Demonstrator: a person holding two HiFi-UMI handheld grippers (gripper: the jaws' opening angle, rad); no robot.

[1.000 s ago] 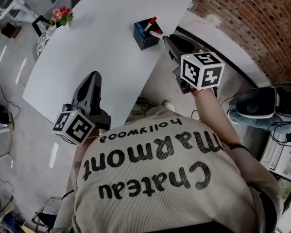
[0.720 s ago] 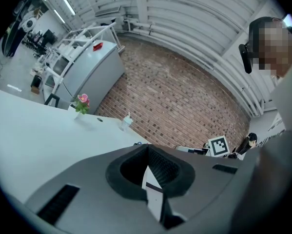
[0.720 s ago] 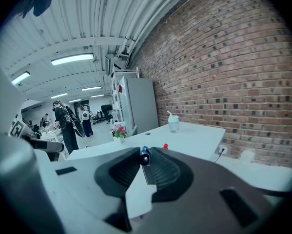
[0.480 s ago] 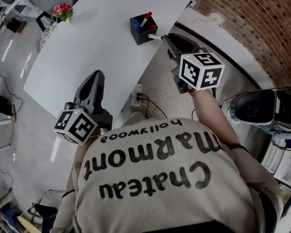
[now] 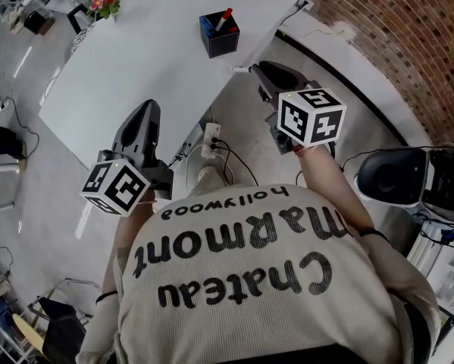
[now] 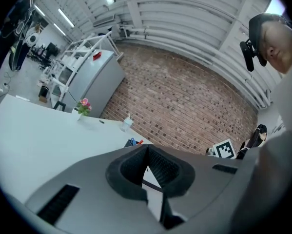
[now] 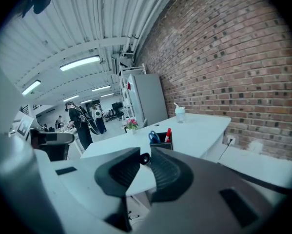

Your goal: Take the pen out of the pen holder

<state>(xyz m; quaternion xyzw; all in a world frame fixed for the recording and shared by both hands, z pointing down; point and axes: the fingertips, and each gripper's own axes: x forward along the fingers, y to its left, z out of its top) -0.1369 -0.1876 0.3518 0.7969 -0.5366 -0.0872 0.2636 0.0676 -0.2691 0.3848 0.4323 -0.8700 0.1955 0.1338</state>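
Observation:
The black pen holder (image 5: 219,34) stands on the white table (image 5: 151,59); a red pen (image 5: 225,19) and blue handles stick out of it. My right gripper (image 5: 251,69) hovers off the table's near edge, well clear of the holder, shut on a pen (image 5: 239,69) whose pale end pokes out leftward. In the right gripper view the pen's dark round end (image 7: 145,158) sits between the pads, with the holder (image 7: 161,141) beyond. My left gripper (image 5: 145,110) hangs over the table's near edge, jaws together and holding nothing; its own view shows the holder (image 6: 132,143) far off.
A small vase of flowers (image 5: 104,4) stands at the table's far left corner. A lidded cup (image 7: 180,114) sits near the brick wall (image 5: 393,29). A power strip with cables (image 5: 210,139) lies on the floor under the table edge. People stand in the background (image 7: 76,118).
Both grippers have drawn back from the table. The right one carried the pen away from the holder, which now lies farther off.

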